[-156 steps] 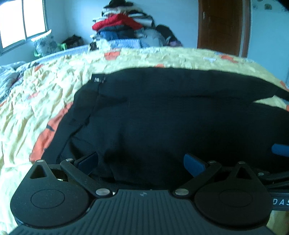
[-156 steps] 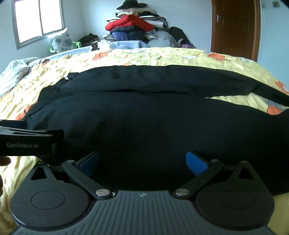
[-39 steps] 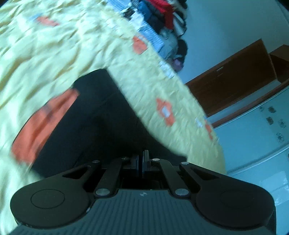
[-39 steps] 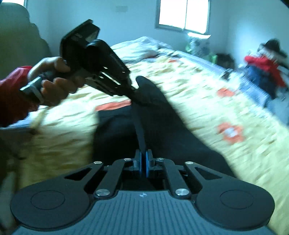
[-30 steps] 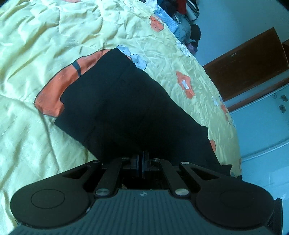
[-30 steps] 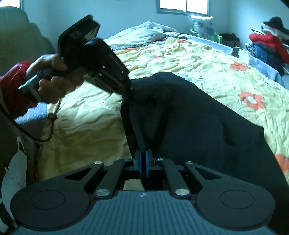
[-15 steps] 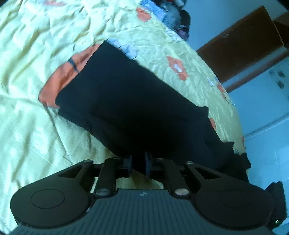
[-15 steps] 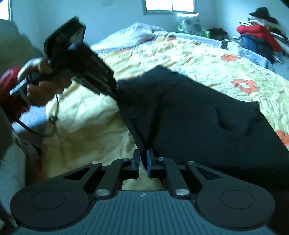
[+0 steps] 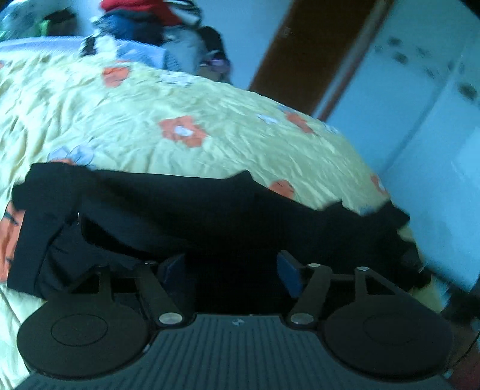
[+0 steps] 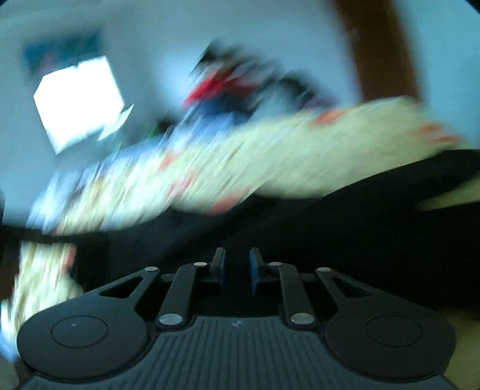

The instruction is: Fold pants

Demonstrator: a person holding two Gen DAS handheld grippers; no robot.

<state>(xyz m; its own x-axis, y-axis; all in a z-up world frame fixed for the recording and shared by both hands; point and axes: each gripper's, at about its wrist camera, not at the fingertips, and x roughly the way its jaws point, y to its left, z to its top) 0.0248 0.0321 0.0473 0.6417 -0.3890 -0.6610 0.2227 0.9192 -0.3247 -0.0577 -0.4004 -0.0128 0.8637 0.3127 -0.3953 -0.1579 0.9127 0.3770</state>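
The black pants lie folded lengthwise across the yellow flowered bedspread. My left gripper is open just above their near edge, blue pads wide apart, holding nothing. The right wrist view is badly motion-blurred. There my right gripper has its jaws a small gap apart, over the pants, with nothing seen between the pads.
A pile of clothes is stacked at the far side of the bed. A brown door and a white cabinet stand to the right. A bright window shows in the right wrist view.
Both grippers have let go of the pants and opened, the left one wide. The folded pants now rest on the bed. The right gripper is swinging fast, blurring its view.
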